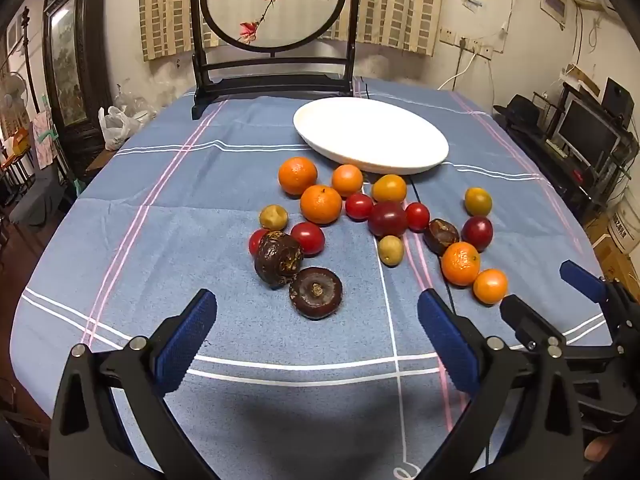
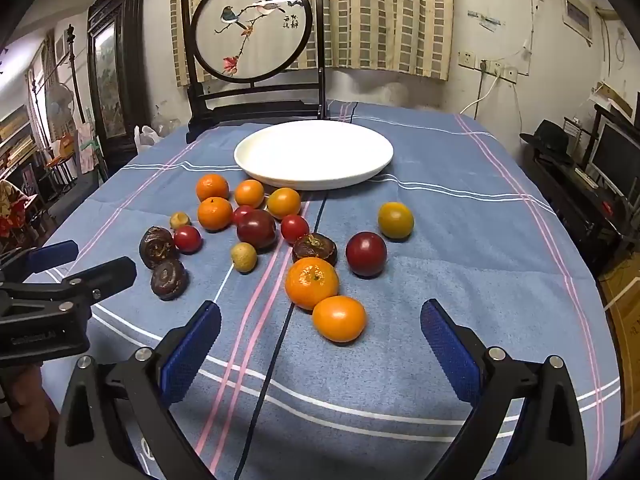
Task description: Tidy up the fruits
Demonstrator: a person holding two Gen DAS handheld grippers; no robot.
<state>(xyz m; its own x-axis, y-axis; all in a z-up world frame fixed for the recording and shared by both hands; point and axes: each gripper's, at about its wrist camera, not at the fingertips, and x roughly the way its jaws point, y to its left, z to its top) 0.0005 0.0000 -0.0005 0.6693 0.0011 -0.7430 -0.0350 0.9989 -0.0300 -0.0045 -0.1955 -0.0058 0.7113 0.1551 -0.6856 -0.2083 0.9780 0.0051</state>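
Fruits lie loose on the blue-clothed worktop, none yet on the white plate behind them. I hold both sets of fingers spread wide and empty. My right gripper frames the nearest orange; my left gripper the dark round fruit. I'd descend straight, closing gently around one fruit only.

Open right tool hovers above scattered fruits before white plate.

Black gripper, blue pads
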